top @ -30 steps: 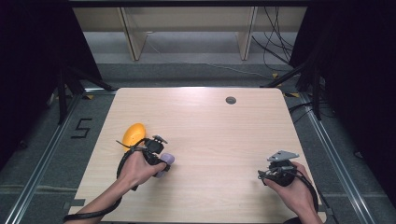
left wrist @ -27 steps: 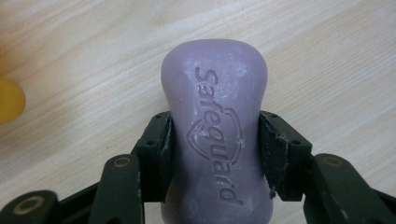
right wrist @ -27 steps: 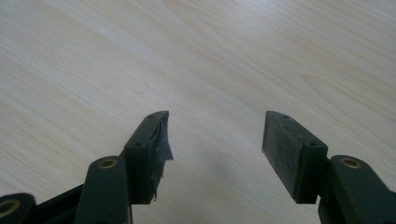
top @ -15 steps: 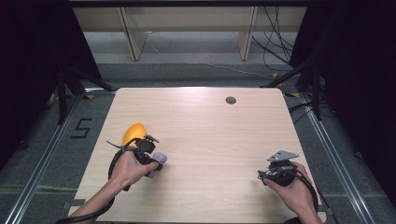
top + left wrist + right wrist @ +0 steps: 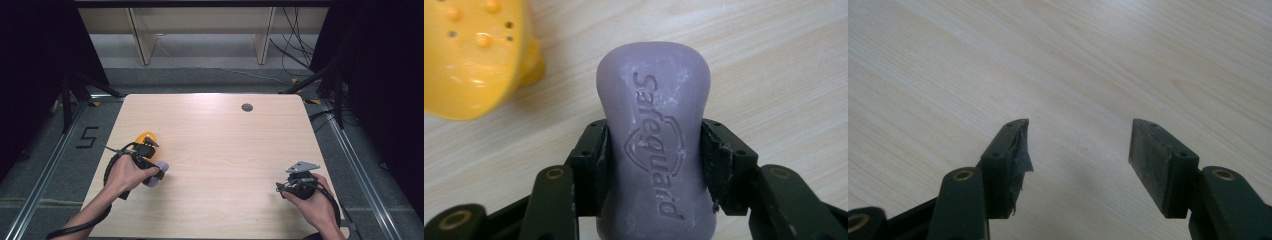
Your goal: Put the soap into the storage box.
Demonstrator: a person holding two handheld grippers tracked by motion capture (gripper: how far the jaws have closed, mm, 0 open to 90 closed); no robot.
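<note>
Both left gripper (image 5: 654, 155) fingers (image 5: 591, 155) clamp the purple soap bar (image 5: 653, 125) mid-length, yellow dish (image 5: 474, 55) just left; right gripper (image 5: 1078, 150) fingers apart.

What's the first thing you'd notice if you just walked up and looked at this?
The purple soap bar stamped "Safeguard" stands out first, pinched at its narrow waist between the black jaws of the left gripper near the table's left edge. Right beside it sits a bright yellow soap dish with little bumps and holes. Over at the front right, the right gripper has its jaws apart over bare wooden table.
</note>
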